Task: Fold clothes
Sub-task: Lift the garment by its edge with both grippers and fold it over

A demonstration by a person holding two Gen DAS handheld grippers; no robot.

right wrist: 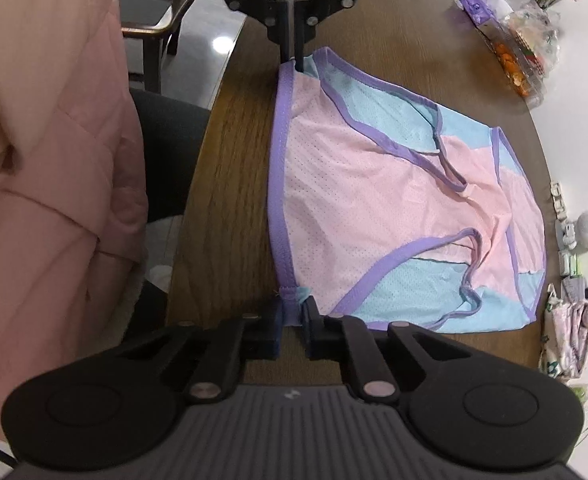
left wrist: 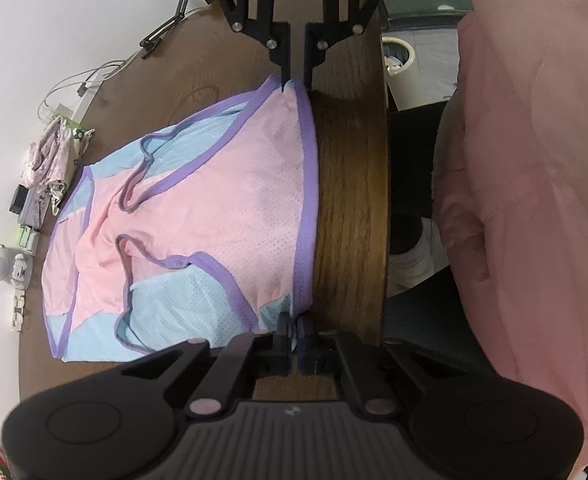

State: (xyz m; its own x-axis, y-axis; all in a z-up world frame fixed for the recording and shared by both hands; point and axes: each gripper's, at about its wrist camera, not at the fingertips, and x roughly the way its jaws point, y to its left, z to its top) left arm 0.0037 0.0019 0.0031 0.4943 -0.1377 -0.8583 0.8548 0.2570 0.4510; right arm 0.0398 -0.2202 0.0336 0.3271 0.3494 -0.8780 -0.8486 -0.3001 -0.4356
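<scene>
The wooden table (left wrist: 349, 184) takes up most of both views, with its edge running along the person's side. Spread flat on it is the pink and blue garment (left wrist: 222, 200) with purple trim, sitting dead centre in the left wrist view and stretching from centre out toward 3 o'clock in the right wrist one. Its purple waistband (right wrist: 278, 184) lies nearest the table edge. A person's pink jacket (right wrist: 46, 168) fills the 9 o'clock side of the right view.

The left gripper (left wrist: 294, 328) is at 6 o'clock in its own view, fingers fully closed and pinching one end of the waistband. The right gripper (right wrist: 292, 320) is pinching the other end, fingers nearly together with fabric bunched between them. Small clutter (left wrist: 50, 160) sits at the table's far rim, around 9 o'clock.
</scene>
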